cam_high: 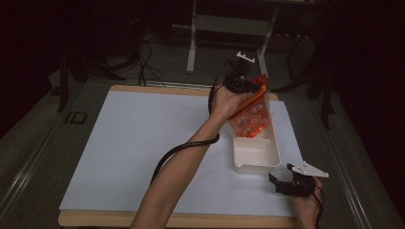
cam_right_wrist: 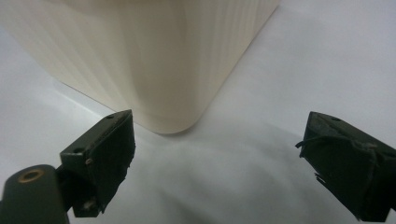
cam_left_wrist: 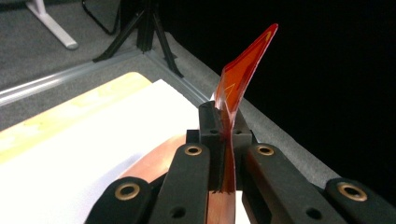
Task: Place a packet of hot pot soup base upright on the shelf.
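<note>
A see-through orange plastic tray [cam_high: 251, 116] with round pockets hangs tilted over the far end of a white rectangular bin [cam_high: 258, 156], its lower end at the bin's rim. My left gripper [cam_high: 240, 82] is shut on the tray's upper edge. In the left gripper view the jaws [cam_left_wrist: 223, 127] pinch the thin orange sheet [cam_left_wrist: 243, 70], which rises past them. My right gripper [cam_high: 280, 179] rests on the mat just in front of the bin's near right corner. Its jaws [cam_right_wrist: 219, 158] stand open, facing the bin's rounded corner [cam_right_wrist: 140, 60], with nothing between them.
A white mat [cam_high: 143, 152] covers the wooden table [cam_high: 191, 221]. The bin stands on the mat's right side. A white stand's legs [cam_high: 192, 47] and cables lie on the grey floor behind the table. The surroundings are dark.
</note>
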### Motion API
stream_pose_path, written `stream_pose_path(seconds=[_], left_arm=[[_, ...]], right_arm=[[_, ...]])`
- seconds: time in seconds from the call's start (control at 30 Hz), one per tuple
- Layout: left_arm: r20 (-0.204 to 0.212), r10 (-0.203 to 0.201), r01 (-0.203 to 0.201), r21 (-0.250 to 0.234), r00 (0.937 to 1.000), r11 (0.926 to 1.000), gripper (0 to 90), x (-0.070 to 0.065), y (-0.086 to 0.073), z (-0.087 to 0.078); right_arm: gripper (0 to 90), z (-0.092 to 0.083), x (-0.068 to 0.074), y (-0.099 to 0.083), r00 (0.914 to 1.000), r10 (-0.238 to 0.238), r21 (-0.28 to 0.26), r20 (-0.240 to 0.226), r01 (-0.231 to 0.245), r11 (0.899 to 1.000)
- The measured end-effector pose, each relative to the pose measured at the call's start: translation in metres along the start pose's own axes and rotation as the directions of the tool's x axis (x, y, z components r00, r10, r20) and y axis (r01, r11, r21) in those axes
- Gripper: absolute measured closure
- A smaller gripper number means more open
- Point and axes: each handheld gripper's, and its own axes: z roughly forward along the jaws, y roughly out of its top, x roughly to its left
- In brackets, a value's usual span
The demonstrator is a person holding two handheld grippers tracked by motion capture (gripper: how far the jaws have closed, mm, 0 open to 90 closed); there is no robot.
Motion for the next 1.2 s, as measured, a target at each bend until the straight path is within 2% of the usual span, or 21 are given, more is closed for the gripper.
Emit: stream_pose_path(seconds=[0.17,0.37,0.7,0.8,0.97,1.2], left_arm=[[-0.013,-0.020,0.019,-0.019,0.9997,0.9996,89.6,-0.001,-0.003,0.004],[-0.021,0.000,-0.001,-0.030,0.9998,0.9996,89.2,-0.005,-0.007,0.014],[-0.047,0.069,-0.067,0.027,0.9965,0.9973,89.7,-0.015,-0.014,0.045],[-0.057,0.096,-0.094,0.039,0.9937,0.9948,89.7,-0.018,-0.012,0.049],[-0.076,0.104,-0.100,0.046,0.9917,0.9939,89.9,-0.018,-0.009,0.052],[-0.077,0.119,-0.113,0.076,0.9899,0.9907,90.0,-0.019,-0.005,0.058]], right_arm=[[9.7,0.000,0.000,0.000,1.0000,-0.001,0.000,0.000,0.001,1.000],[9.6,0.000,0.001,0.000,1.0000,-0.007,0.002,0.000,0.007,1.000],[9.7,0.000,0.002,0.000,0.9999,-0.011,0.002,-0.007,0.011,1.000],[9.7,0.000,0.002,-0.001,0.9999,-0.013,0.002,-0.010,0.013,1.000],[9.7,-0.001,0.002,-0.001,0.9998,-0.015,0.003,-0.013,0.015,1.000],[9.7,0.000,0.003,-0.001,0.9998,-0.016,0.005,-0.012,0.016,1.000]])
